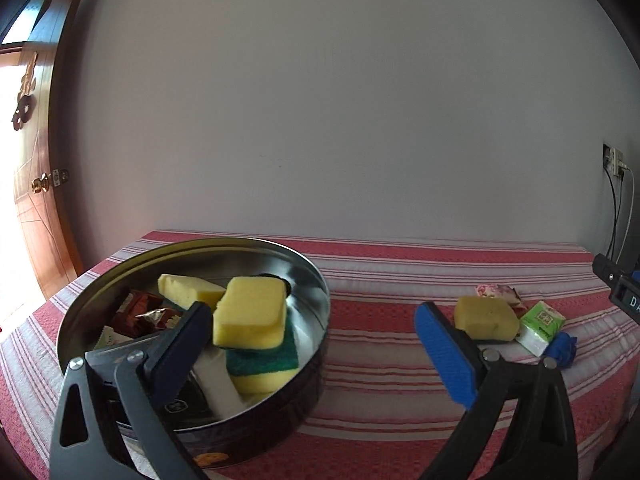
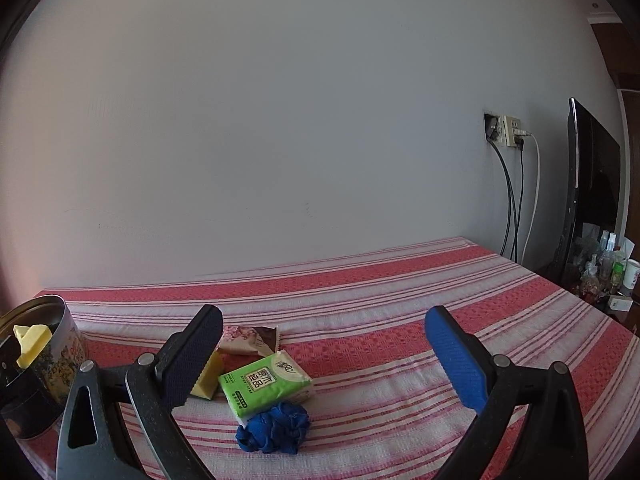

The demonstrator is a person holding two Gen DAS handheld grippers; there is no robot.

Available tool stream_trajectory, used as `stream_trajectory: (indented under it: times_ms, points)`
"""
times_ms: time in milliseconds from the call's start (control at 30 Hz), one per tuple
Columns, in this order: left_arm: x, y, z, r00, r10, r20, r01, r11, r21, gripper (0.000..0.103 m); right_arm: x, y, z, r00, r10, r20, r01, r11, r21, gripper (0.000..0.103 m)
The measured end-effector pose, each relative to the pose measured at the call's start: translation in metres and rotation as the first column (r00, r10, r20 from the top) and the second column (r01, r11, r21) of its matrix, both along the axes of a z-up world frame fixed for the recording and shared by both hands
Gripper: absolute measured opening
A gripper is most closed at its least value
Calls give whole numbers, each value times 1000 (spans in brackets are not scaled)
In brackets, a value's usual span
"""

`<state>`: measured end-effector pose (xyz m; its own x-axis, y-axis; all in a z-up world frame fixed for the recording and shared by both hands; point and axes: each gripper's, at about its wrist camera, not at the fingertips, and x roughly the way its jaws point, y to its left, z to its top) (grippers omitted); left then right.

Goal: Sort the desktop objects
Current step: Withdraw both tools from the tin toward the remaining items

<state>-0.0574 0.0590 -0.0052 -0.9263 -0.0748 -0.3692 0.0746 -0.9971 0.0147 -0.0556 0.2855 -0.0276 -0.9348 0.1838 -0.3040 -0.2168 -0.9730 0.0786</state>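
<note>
Setting: a room in a private home. Evidence: a surface covered by a red-and-white striped woven cloth [image 2: 400,320], set against a plain pale painted wall [image 2: 280,120]; a varnished wooden door [image 1: 40,160] with a brass knob [image 1: 40,185] stood at the left; a wall socket [image 2: 508,130] carried several plugged-in cables; a dark flat screen [image 2: 592,200] stood at the right, with small bottles and a paper cup [image 2: 633,273] crowded beside it.

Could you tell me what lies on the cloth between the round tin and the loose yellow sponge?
Nothing: in the left wrist view, only bare striped cloth separates the round tin from the loose yellow sponge.
</note>
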Motion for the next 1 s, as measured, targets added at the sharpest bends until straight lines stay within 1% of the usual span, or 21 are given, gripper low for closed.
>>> stream_trajectory:
  times_ms: [100, 233, 300, 367, 433, 533, 633, 733, 767, 867, 900, 933, 967, 1000]
  points:
    - [-11, 26, -4, 995, -85, 52, 85, 996, 4, 102, -7, 15, -4, 999, 3, 46, -1, 999, -46, 103]
    - [-31, 58, -8, 978, -168, 125, 166, 986, 27, 102, -19, 32, -13, 992, 41, 119, -27, 992, -120, 103]
    - [-44, 71, -10, 971, -184, 149, 184, 983, 18, 102, -25, 40, -19, 985, 77, 158, -51, 985, -163, 103]
    - [-57, 80, -9, 969, -175, 173, 178, 984, -2, 102, -30, 44, -25, 976, 106, 188, -68, 978, -196, 103]
    - [-73, 89, -9, 961, -174, 214, 178, 984, 0, 102, -32, 45, -29, 967, 141, 211, -95, 972, -216, 103]
    - [-97, 99, -8, 943, -208, 259, 204, 978, 41, 102, -34, 41, -33, 947, 197, 253, -144, 967, -212, 102]
    - [-113, 108, -14, 932, -210, 294, 206, 977, 47, 102, -35, 29, -35, 921, 267, 285, -221, 958, -182, 102]
    - [-124, 116, -25, 913, -225, 340, 222, 974, 48, 102, -34, 12, -38, 884, 330, 332, -302, 944, -133, 102]
    - [-127, 119, -29, 906, -229, 357, 228, 973, 45, 102, -34, 7, -40, 874, 340, 349, -319, 940, -116, 102]
    - [-132, 125, -40, 875, -258, 410, 266, 963, 37, 102, -37, -3, -43, 863, 315, 394, -314, 947, -68, 102]
    - [-133, 126, -41, 868, -275, 414, 279, 959, 50, 102, -40, -5, -46, 853, 319, 414, -321, 945, -68, 102]
    - [-133, 128, -41, 868, -281, 410, 283, 957, 56, 102, -43, -7, -48, 841, 327, 432, -330, 941, -71, 101]
    - [-134, 131, -41, 867, -281, 411, 286, 957, 51, 102, -47, -7, -51, 830, 331, 449, -336, 939, -72, 97]
    - [-136, 133, -42, 862, -286, 419, 293, 955, 48, 103, -50, -8, -54, 821, 330, 467, -337, 939, -70, 92]
